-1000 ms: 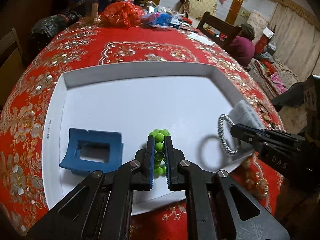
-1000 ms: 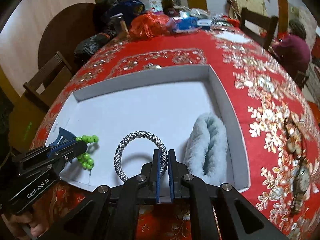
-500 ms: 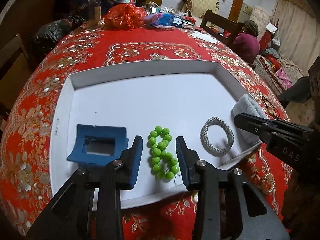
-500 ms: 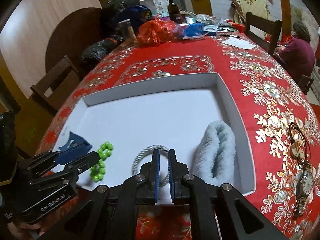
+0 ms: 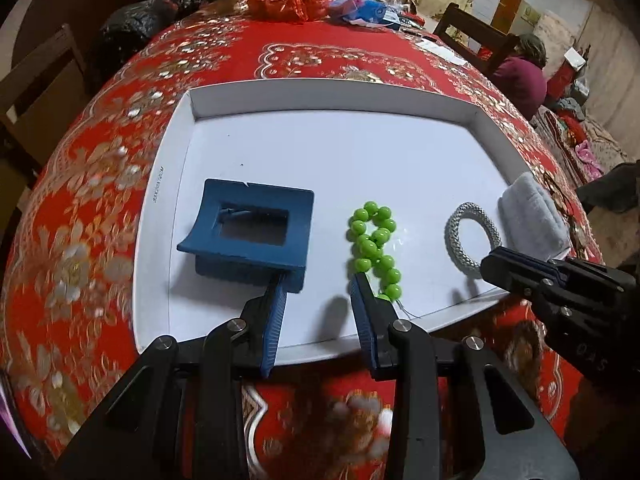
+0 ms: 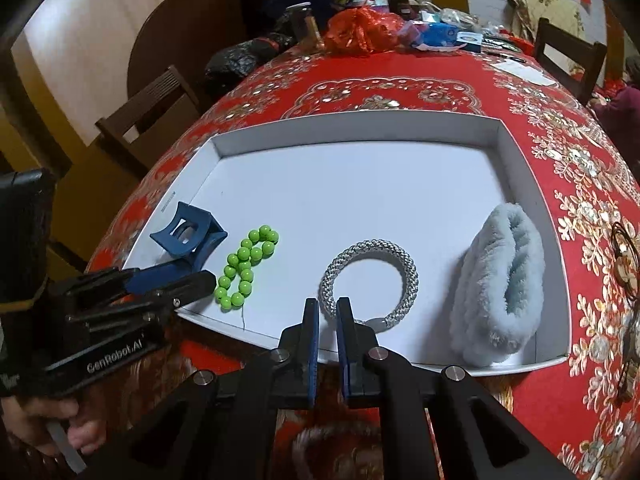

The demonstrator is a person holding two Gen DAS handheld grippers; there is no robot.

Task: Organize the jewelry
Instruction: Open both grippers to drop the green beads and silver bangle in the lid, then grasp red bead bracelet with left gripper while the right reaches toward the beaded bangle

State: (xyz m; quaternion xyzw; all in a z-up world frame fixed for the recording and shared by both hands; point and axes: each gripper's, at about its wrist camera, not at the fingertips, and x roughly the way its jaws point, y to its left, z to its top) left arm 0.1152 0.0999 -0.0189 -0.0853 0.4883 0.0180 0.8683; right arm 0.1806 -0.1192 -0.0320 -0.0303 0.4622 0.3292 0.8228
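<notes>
While the left gripper (image 5: 320, 280) has its fingers apart and empty just beside the green bead bracelet (image 5: 372, 240) in the white tray (image 5: 320, 94), they could snag its thread, I think; the right gripper (image 6: 327, 310) fingers are closed, empty.

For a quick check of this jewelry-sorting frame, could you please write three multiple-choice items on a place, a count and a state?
1. Where does the green bead bracelet lie?
A. Between the blue hair clip and the silver rope bracelet
B. On the red tablecloth
C. On top of the fluffy pale-blue scrunchie

2. How many items lie in the white tray?
A. Two
B. Four
C. Six

3. What does the left claw hold?
A. The hair clip
B. The beads
C. Nothing

Answers:
1 A, as the beads sit between the two.
2 B: clip, beads, rope bracelet, scrunchie.
3 C, since its pads stand apart with only tray between them.
</notes>
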